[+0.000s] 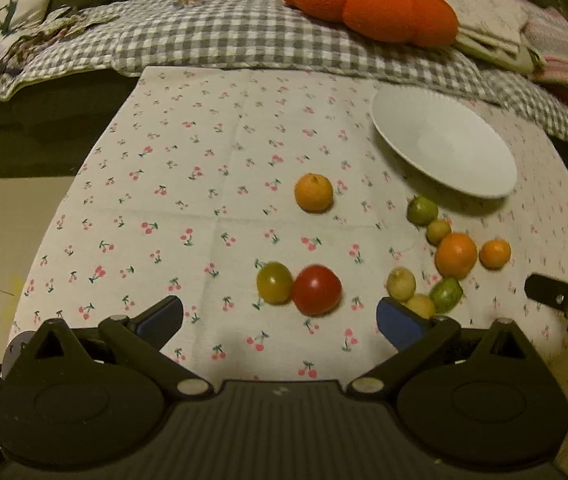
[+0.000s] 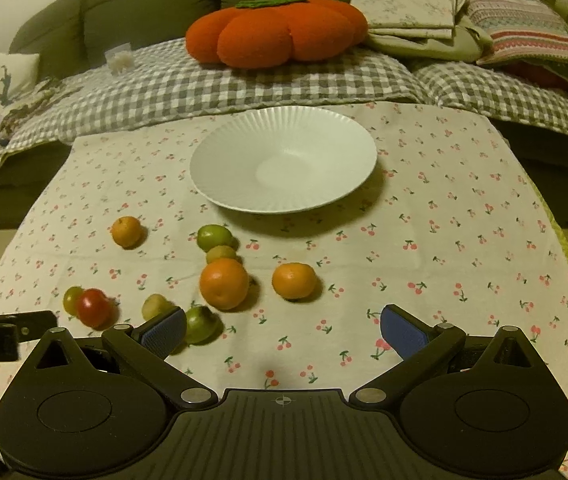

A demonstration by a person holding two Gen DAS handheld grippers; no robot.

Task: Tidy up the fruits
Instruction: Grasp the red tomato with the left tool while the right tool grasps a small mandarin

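A white ribbed plate [image 2: 220,164] stands empty at the back of the cherry-print cloth; it also shows in the left wrist view [image 1: 399,136]. Loose fruit lies in front of it: a red tomato [image 1: 317,289], a yellow-green tomato [image 1: 274,282], three oranges [image 1: 313,192] [image 1: 455,255] [image 1: 494,253] and several small green and yellow fruits [image 1: 422,210]. In the right wrist view the same fruit shows, with a big orange [image 2: 224,283] and a smaller one [image 2: 294,275]. My left gripper [image 1: 280,320] is open just before the tomatoes. My right gripper [image 2: 284,330] is open near the oranges.
The cloth [image 2: 463,208] covers a low table in front of a sofa with a checked blanket [image 2: 204,84]. An orange pumpkin cushion [image 2: 276,32], folded cloths [image 2: 415,20] and pillows lie on the sofa. The right gripper shows at the left wrist view's right edge [image 1: 563,300].
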